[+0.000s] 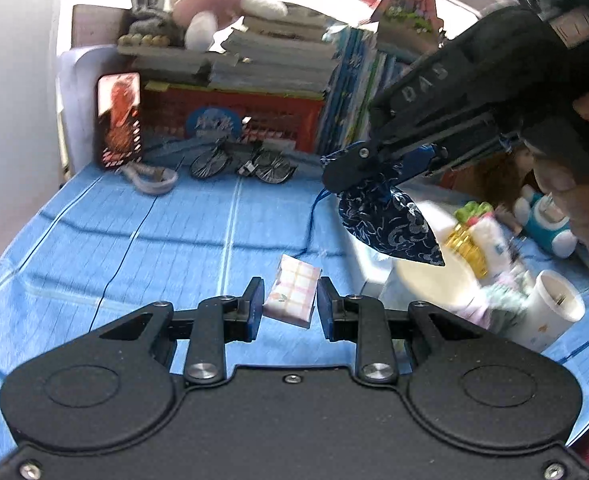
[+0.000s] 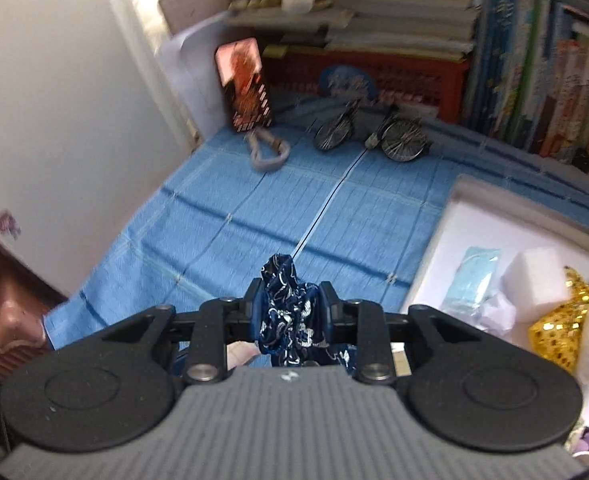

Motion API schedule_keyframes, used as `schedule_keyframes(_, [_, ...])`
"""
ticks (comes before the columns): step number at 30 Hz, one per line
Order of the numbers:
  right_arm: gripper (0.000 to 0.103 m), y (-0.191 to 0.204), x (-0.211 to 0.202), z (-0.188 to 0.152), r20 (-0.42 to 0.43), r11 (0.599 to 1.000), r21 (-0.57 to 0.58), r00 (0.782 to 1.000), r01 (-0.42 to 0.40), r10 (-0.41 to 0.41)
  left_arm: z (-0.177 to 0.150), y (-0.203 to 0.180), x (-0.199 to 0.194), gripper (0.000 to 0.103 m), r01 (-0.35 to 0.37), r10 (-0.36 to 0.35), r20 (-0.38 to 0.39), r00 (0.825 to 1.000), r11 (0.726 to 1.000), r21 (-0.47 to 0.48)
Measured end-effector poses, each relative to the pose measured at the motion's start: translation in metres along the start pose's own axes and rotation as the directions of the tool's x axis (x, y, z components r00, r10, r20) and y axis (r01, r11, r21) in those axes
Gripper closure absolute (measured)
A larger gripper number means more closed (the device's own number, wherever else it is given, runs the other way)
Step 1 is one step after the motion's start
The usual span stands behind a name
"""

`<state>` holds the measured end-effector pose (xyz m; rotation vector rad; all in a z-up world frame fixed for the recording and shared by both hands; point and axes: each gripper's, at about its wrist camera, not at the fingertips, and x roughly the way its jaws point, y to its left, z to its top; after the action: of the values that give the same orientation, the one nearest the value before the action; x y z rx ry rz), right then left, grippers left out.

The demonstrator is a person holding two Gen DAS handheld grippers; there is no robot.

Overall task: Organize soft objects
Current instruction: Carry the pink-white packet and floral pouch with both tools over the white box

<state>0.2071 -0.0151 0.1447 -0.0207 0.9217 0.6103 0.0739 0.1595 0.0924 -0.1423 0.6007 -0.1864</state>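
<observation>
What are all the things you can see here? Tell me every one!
pouch: one, dark blue with white pattern, hanging in the right gripper
tissue pack: one, pink-white check, between the left gripper's fingers
cloth: one, blue, covering the surface
white box: one, right side, holding soft items
sponge block: one, white, in the box
model bicycle: one, black, at the back
phone: one, red screen, leaning at the back
books: many, stacked at the back
plush toy: one, pink-white, on the books
left gripper: black
right gripper: black
</observation>
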Motion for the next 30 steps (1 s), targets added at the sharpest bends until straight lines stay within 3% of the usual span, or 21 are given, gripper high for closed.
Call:
schedule_keyframes(8, [0.071, -0.042, -0.051, 0.018, 0.135, 0.996, 0.086, 0.990, 0.019, -0.030, 0.051, -0.026, 0.006, 0.076, 0.050, -0.051, 0.034, 0.998, 0.998, 0.028])
schedule_keyframes(14, [0.071, -0.079, -0.076, 0.025, 0.185, 0.985, 0.157, 0.978, 0.068, -0.097, 0.079, -0.052, 0.024, 0.076, 0.105, -0.106, 0.009, 0.994, 0.994, 0.037])
schedule_keyframes(21, [0.071, -0.125, -0.095, 0.022, 0.213, 0.964, 0.245, 0.964, 0.102, -0.157, 0.105, -0.075, 0.058, 0.076, 0.176, -0.178, -0.062, 0.982, 0.984, -0.029])
schedule_keyframes(30, [0.071, -0.187, -0.103, 0.010, 0.237, 0.924, 0.366, 0.948, 0.113, -0.210, 0.117, -0.103, 0.124, 0.076, 0.159, -0.168, -0.181, 0.969, 0.985, -0.061])
